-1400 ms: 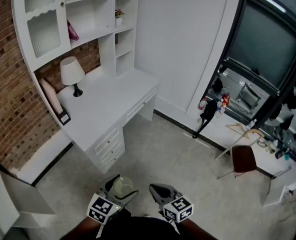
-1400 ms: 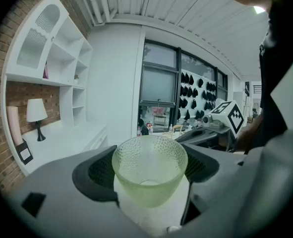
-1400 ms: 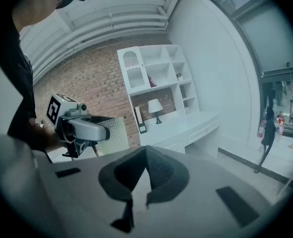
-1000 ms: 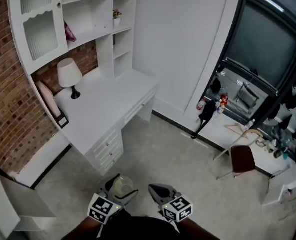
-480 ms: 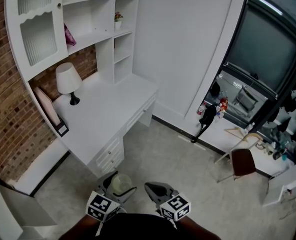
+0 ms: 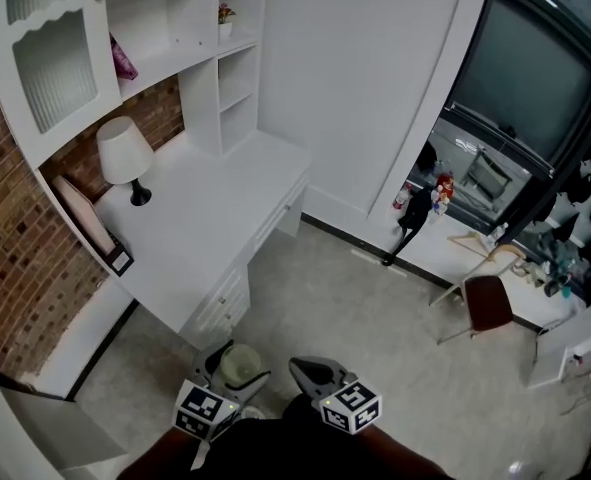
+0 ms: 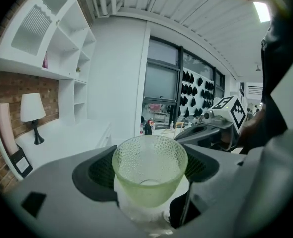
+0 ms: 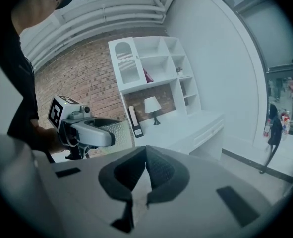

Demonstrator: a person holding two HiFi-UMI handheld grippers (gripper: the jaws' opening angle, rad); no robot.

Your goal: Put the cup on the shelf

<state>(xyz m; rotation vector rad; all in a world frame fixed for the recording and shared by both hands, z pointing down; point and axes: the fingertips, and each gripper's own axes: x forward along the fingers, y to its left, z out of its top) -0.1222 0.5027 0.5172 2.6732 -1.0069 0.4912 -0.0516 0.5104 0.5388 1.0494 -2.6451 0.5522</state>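
We pinch the upright cup (image 7: 149, 170) in the left tool (image 6: 240, 369); the right tool (image 8: 145, 168) is pressed together, empty. The shelf (image 6: 180, 63) lies well ahead, up-left, above the bench (image 6: 215, 218).

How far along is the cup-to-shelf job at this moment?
Done: the green glass cup is picked up, clamped between the left gripper's jaws. In hand: it is held over the floor, short of the white desk; the right gripper is shut and empty. Left: reaching the shelf unit and setting the cup on a shelf.
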